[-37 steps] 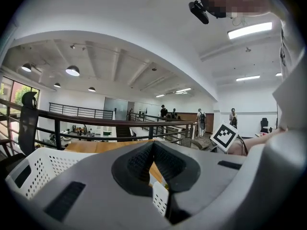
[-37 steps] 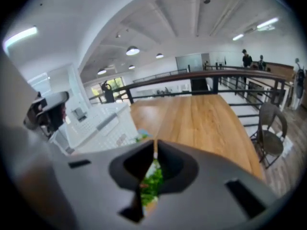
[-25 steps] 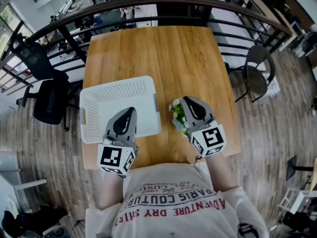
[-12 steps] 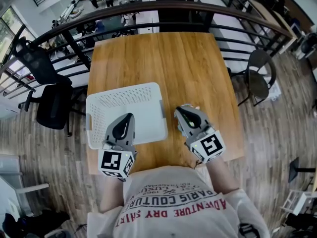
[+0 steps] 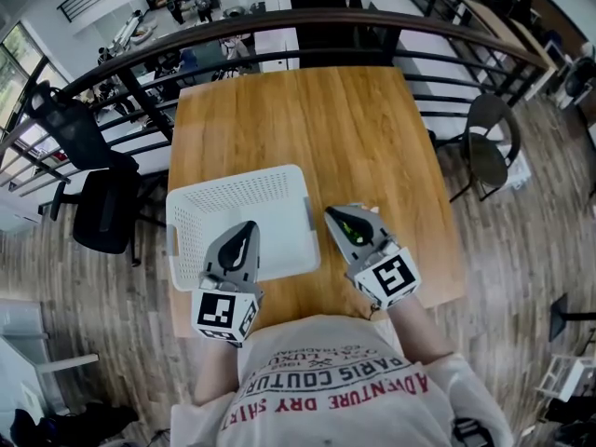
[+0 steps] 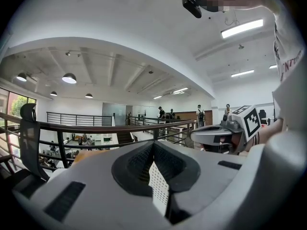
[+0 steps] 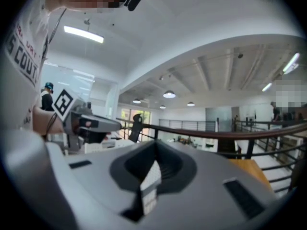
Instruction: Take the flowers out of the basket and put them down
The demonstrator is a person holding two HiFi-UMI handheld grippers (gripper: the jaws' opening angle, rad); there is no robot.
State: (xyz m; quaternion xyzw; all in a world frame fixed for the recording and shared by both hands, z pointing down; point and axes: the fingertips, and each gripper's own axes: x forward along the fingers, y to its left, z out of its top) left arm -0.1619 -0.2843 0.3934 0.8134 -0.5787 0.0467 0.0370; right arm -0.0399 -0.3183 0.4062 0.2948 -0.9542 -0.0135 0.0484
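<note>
The white perforated basket sits on the left half of the wooden table, and nothing shows inside it. My left gripper hovers over the basket's near edge, shut with nothing in it; the basket's mesh shows through the opening behind the tips. My right gripper is to the right of the basket, shut, with no stem between its jaws. Of the flowers only a small green patch shows through that gripper's opening; the rest is hidden under it. Each gripper view shows the other gripper.
A dark curved railing runs just past the table's far edge. A round-backed chair stands on the floor to the right and a black office chair to the left. My body is against the table's near edge.
A second ago the flowers showed plainly beside the right gripper's tip; now that gripper covers them. Both grippers have stayed nearly where they were while the head view shifted a little.
</note>
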